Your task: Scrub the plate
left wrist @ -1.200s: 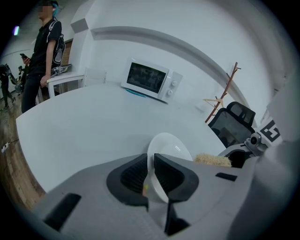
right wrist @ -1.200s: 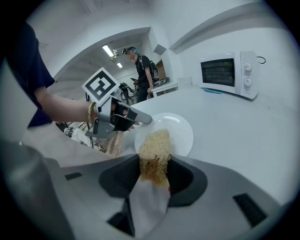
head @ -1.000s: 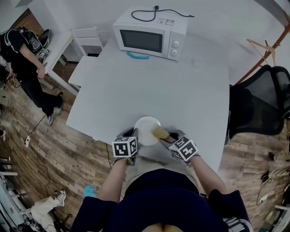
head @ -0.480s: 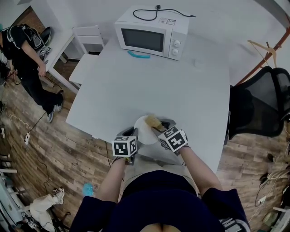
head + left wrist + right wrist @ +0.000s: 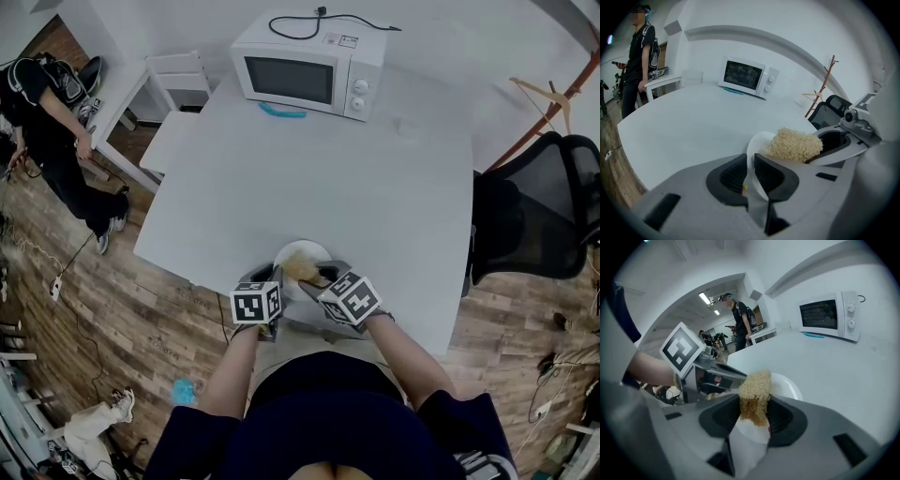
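Note:
A white plate (image 5: 302,253) lies near the front edge of the white table (image 5: 319,178). My left gripper (image 5: 274,286) is shut on the plate's near left rim; in the left gripper view the rim (image 5: 754,154) sits edge-on between the jaws. My right gripper (image 5: 314,274) is shut on a tan fibrous scrubber (image 5: 301,268), which rests on the plate's near left part. The right gripper view shows the scrubber (image 5: 754,392) pinched between the jaws over the plate (image 5: 787,386). The left gripper view shows the scrubber (image 5: 796,145) just right of the rim.
A white microwave (image 5: 309,67) stands at the table's far side with a teal object (image 5: 282,112) in front of it. A black office chair (image 5: 539,211) is on the right. A person (image 5: 52,122) stands at far left by a small white table (image 5: 141,84).
My right gripper has carried the scrubber leftward across the plate, from its right rim to its near left part beside the left gripper. The left gripper and plate have stayed put.

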A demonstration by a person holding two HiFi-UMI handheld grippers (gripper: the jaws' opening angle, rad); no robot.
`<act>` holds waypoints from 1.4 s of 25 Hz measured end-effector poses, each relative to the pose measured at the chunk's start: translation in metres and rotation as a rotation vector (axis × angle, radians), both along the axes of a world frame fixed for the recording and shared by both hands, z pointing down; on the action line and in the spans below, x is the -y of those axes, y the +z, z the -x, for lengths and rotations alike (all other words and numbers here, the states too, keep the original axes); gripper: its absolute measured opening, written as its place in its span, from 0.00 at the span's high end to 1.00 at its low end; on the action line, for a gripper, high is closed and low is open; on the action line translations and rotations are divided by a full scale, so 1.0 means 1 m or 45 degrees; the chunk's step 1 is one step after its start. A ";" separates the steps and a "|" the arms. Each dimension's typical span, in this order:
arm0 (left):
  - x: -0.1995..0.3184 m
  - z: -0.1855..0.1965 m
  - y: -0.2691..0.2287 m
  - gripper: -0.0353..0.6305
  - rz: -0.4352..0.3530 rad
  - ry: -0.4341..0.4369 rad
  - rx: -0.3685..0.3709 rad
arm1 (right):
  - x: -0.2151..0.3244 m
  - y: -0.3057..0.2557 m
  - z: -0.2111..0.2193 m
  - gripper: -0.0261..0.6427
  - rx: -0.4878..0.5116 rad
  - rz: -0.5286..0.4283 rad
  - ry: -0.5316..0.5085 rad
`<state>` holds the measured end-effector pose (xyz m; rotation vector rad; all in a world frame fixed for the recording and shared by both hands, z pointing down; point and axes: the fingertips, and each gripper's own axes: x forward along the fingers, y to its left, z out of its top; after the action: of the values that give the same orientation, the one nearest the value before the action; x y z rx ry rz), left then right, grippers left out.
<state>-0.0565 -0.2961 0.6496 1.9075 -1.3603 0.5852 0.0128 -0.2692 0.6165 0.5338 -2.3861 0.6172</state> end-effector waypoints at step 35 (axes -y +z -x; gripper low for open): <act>-0.011 0.015 0.023 0.74 -0.025 0.006 0.090 | -0.049 -0.029 -0.066 0.70 0.226 -0.008 0.608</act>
<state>-0.0716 -0.2850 0.6724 1.9220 -1.4112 0.6494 0.0791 -0.2203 0.5879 1.1090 -2.4334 0.8923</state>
